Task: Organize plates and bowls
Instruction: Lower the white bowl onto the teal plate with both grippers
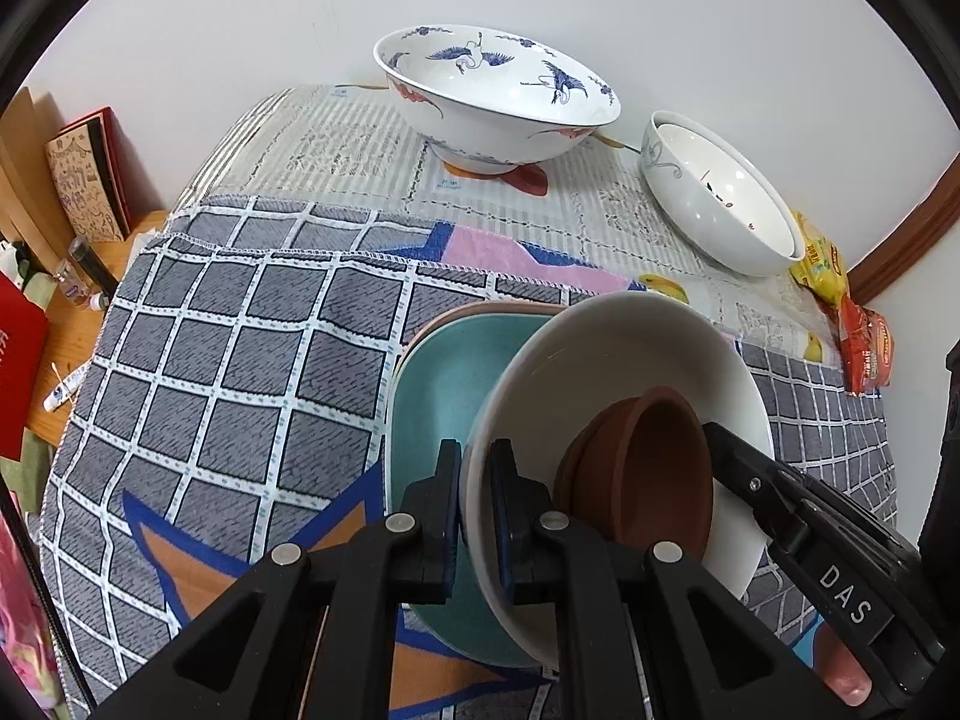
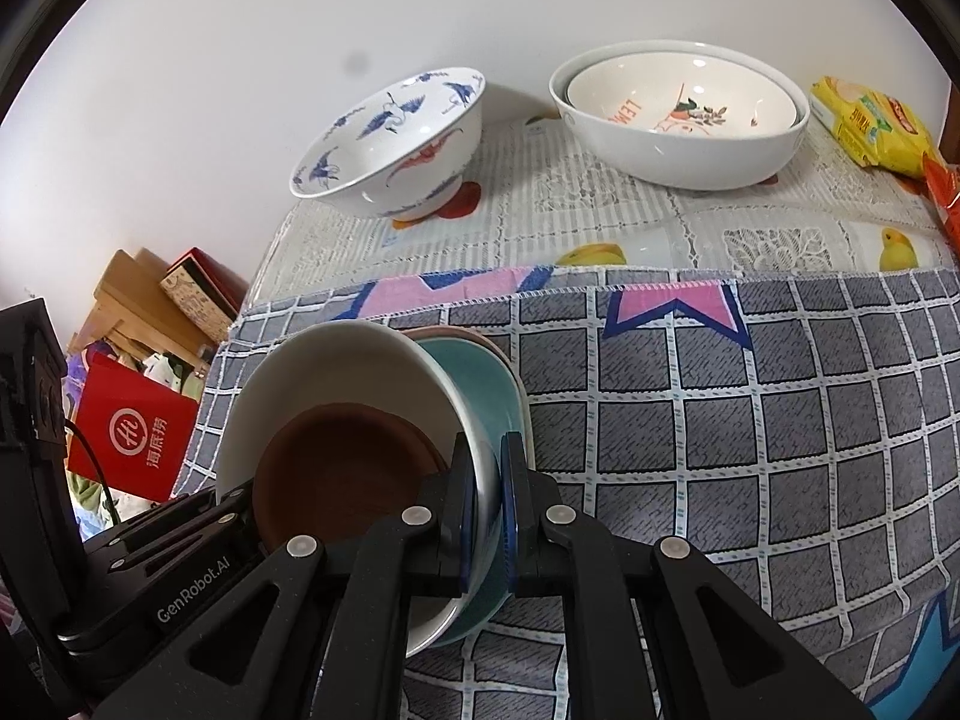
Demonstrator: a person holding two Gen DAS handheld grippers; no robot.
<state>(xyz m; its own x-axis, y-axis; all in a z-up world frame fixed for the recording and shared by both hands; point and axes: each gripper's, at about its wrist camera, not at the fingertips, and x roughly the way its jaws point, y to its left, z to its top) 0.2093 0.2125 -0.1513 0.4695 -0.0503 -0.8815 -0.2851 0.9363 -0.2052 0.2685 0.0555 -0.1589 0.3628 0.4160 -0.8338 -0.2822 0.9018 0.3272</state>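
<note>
While both claws pinch opposite rims of the white plate [image 1: 606, 360], you are carrying a small stack: two brown saucers [image 1: 654, 468] nest inside it, one in the other. Your left claw [image 1: 474, 516] is clamped narrow on the plate's left edge; your right claw [image 2: 489, 510] is clamped narrow on its right edge. Taking that white plate as the landmark, a teal plate [image 1: 438, 396] lies directly beneath it with a pink plate [image 1: 474, 309] under that, both resting on the grey checked cloth [image 1: 240, 360] over the bench. I cannot tell whether the white plate touches the teal one or hangs just above it. Well beyond the white plate, near the wall, stands a crane-painted bowl [image 1: 498, 102]; to that bowl's right sit two nested white bowls [image 2: 681, 114], with snack packets [image 2: 870, 126] beside them.

Expect the load to be stiff, glazed, slippery and breakable. The thin rim gives each pad only a narrow bite, so the plate probably wants to pivot between the claws. It looks tilted, and the brown saucers sit loose, so they may slide. Keep both grips on opposite rims, level the plate, and set it down gently.
</note>
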